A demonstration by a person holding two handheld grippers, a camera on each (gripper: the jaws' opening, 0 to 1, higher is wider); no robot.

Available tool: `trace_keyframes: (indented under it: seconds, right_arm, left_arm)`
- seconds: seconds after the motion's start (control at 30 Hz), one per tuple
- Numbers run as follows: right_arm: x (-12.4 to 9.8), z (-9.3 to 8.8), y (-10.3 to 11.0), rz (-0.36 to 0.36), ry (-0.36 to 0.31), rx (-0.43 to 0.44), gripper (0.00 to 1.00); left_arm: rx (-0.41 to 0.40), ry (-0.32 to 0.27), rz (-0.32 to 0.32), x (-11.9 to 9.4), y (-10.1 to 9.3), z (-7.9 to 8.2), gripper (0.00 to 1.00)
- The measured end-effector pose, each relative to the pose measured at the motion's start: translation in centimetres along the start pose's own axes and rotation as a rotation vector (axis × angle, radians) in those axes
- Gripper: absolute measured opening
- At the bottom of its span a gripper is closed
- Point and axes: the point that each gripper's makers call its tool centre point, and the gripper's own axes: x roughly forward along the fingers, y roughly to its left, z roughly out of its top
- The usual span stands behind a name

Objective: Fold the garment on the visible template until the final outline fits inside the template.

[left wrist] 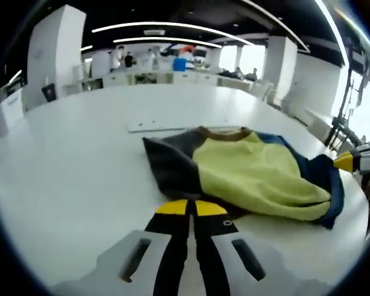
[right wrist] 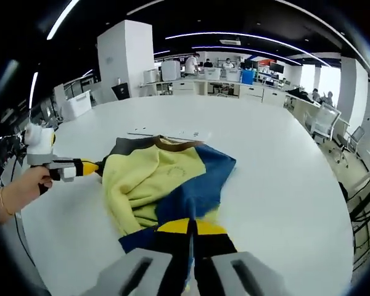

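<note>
Garment (right wrist: pixel 166 182) edges pinched by both jaws; table (right wrist: pixel 277 166) around.

Yellow, navy and grey garment (right wrist: pixel 166 179) with brown collar

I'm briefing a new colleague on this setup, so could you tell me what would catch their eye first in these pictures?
The crumpled garment, in yellow, navy and grey with a brown collar, lies bunched in the middle of the big white table. Both grippers meet it: the right gripper has its yellow-tipped jaws closed at the near blue hem, and the left gripper is closed at the grey edge. Behind the garment a thin pale sheet lies flat on the table.
</note>
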Motion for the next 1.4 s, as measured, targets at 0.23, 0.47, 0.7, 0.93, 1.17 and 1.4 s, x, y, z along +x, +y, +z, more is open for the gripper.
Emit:
trace_keyframes:
  seconds: [0.23,0.47,0.7,0.93,1.17,1.4]
  right_arm:
    - [-0.1,0.4,-3.7,-0.097,0.009,-0.013,0.00]
    - [0.9,0.2,-7.8,-0.188,0.035,-0.034,0.00]
    - [2.4,-0.4,-11.7,-0.259,0.097,-0.048,0.00]
    - [3.2,-0.6,-13.3,-0.285,0.135,-0.085,0.00]
    - [3.8,-0.8,-15.2,-0.315,0.172,-0.084,0.00]
    - [3.8,-1.1,-17.1,-0.347,0.207,-0.099,0.00]
  left_arm:
    - [0.022,0.010,-0.002,-0.2,0.9,0.2,0.00]
    - [0.034,0.032,0.001,-0.1,2.4,0.2,0.00]
    - [0.046,0.053,-0.007,0.0,2.7,-0.3,0.00]
    - [0.045,0.061,-0.004,0.0,2.9,-0.6,0.00]
    - [0.051,0.077,0.015,-0.3,3.8,-1.1,0.00]
    - [0.073,0.095,0.034,-0.7,5.0,-1.6,0.00]
